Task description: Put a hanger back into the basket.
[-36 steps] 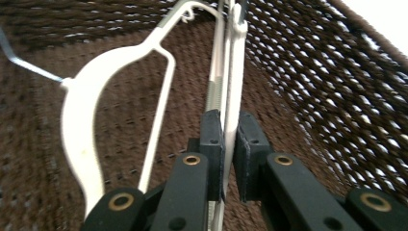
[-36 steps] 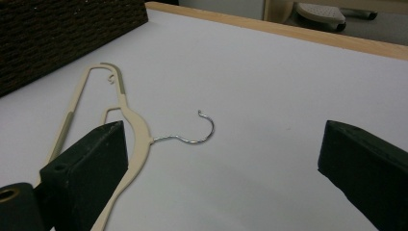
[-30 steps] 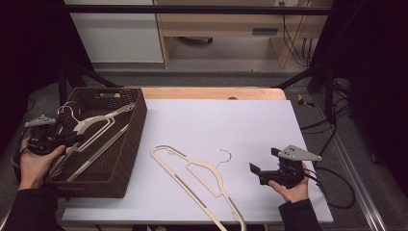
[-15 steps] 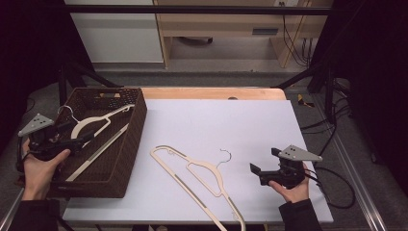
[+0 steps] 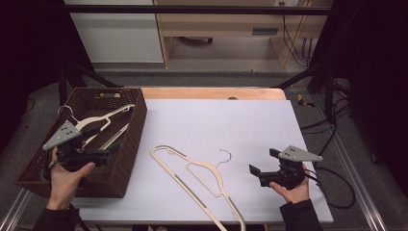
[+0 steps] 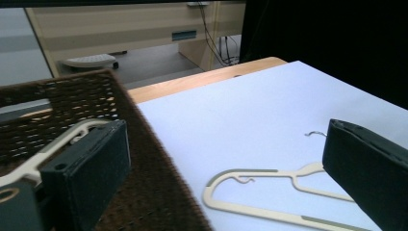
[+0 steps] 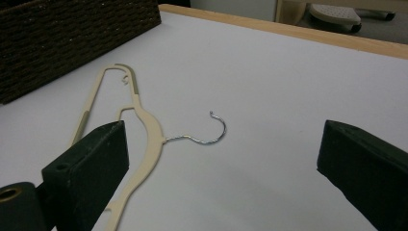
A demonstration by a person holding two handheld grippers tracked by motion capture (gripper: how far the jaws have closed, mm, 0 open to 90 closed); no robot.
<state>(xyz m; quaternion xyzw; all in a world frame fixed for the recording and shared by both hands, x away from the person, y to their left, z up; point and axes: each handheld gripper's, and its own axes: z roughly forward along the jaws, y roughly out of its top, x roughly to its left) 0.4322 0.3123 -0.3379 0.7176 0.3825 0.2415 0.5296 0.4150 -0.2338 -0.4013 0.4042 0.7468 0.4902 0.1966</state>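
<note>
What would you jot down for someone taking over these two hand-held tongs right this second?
Left tongs: open, nothing between them, over the near part of the wicker basket; they have just been opening.
Right tongs: open, empty, held at the table's near right.
One cream hanger lies inside the basket.
The second hanger lies flat on the white sheet, hook towards the right tongs.
Done: one hanger binned. Left, probably: put the second one in too.
</note>
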